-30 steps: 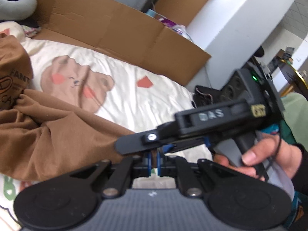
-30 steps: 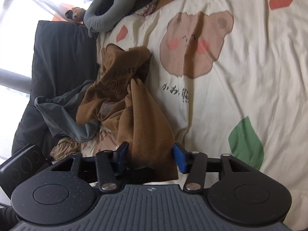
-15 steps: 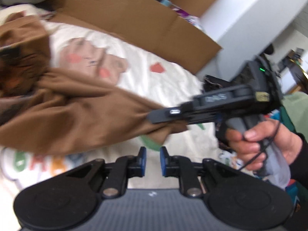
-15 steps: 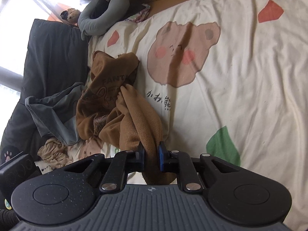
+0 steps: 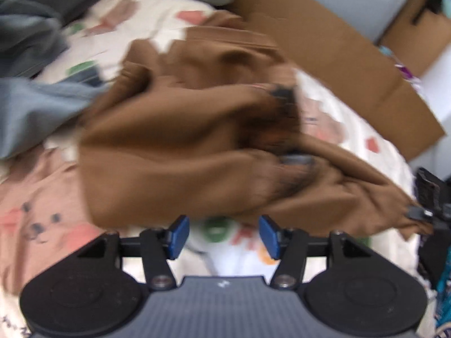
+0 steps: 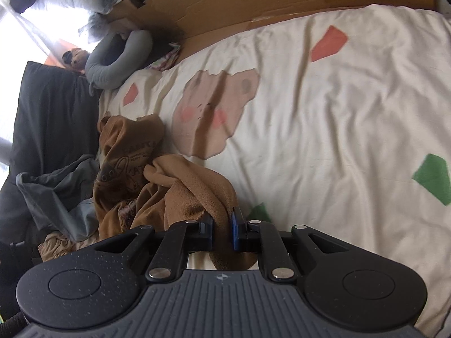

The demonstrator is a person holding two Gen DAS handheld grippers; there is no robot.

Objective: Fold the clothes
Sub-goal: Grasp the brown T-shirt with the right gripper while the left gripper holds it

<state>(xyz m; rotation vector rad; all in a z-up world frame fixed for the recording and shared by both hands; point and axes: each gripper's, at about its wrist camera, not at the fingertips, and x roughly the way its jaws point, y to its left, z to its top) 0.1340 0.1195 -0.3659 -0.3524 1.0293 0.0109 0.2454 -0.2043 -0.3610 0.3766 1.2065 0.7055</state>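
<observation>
A crumpled brown garment (image 5: 180, 146) lies on the cream bed sheet (image 5: 332, 104); the left wrist view is blurred. My left gripper (image 5: 222, 235) hovers just in front of its near edge, jaws opening, with only printed sheet between the blue pads. In the right wrist view the brown garment (image 6: 191, 188) bunches at lower left, and my right gripper (image 6: 222, 232) is shut on a fold of it. That gripper's tip pinches the garment's corner at the far right of the left wrist view.
A flattened cardboard sheet (image 6: 282, 2) lines the far side of the bed. Grey clothes (image 6: 53, 186) and a dark cushion (image 6: 48, 112) lie left of the brown garment, with a grey neck pillow (image 6: 118, 62) beyond. The cream sheet (image 6: 338, 129) stretches right.
My left gripper swung left over the brown garment and its jaws went from shut to apart. The right gripper closed on a fold of the brown garment and pulled it toward the right.
</observation>
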